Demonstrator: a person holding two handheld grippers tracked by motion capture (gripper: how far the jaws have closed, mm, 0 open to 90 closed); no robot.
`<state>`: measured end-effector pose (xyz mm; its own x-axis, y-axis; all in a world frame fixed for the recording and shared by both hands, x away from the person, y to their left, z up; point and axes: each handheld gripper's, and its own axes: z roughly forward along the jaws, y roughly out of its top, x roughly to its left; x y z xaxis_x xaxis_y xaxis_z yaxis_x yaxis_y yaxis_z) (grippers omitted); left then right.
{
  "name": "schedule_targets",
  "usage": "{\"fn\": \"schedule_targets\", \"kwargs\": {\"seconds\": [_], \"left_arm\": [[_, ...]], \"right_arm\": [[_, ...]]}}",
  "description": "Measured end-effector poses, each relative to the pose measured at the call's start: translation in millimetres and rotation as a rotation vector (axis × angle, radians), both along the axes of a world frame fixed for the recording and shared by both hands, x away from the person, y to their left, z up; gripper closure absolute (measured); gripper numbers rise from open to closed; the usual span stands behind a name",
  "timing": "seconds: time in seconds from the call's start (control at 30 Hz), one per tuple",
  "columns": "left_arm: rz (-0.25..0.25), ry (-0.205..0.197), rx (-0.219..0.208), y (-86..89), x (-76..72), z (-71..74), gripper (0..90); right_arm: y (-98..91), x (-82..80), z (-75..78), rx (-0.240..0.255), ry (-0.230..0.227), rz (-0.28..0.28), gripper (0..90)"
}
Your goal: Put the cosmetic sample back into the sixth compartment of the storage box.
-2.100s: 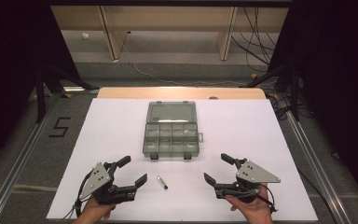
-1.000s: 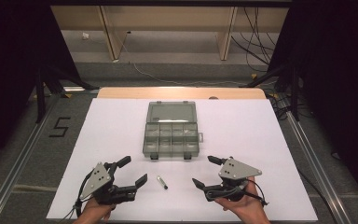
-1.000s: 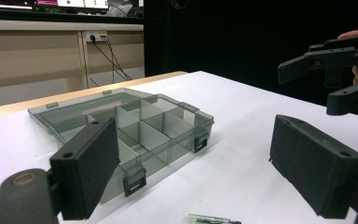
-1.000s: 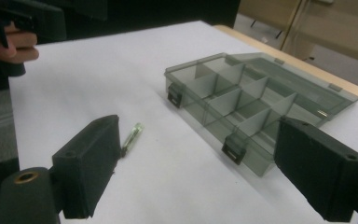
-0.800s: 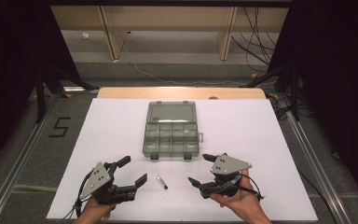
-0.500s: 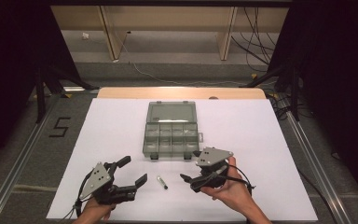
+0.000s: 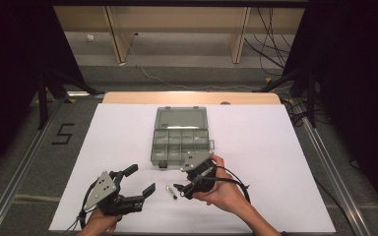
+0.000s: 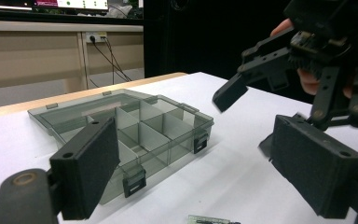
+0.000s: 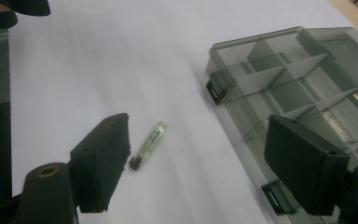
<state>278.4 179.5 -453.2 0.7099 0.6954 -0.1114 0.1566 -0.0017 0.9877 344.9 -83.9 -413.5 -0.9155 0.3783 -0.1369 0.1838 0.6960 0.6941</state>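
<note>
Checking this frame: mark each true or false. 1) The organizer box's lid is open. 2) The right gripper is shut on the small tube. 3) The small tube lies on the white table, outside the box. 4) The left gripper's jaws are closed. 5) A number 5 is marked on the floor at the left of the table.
1) True: the organizer box has its lid folded back flat, dividers exposed.
2) False: the right gripper is open, near the small tube but not holding it.
3) True: it lies on the white table, in front of the box.
4) False: the left gripper is open, jaws wide apart.
5) True: the number 5 is there.
</note>
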Motion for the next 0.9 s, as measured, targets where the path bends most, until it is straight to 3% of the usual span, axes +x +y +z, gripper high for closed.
{"fn": "schedule_targets", "kwargs": {"seconds": [0.3,0.9], "left_arm": [[-0.002,0.002,0.000,0.4,0.1,0.2,15.0],[-0.002,0.003,-0.003,0.4,-0.3,0.6,15.1]], "right_arm": [[24.1,5.6,-16.4,-0.090,0.062,0.054,26.1],[46.2,13.5,-37.4,-0.216,0.165,0.097,35.5]]}}
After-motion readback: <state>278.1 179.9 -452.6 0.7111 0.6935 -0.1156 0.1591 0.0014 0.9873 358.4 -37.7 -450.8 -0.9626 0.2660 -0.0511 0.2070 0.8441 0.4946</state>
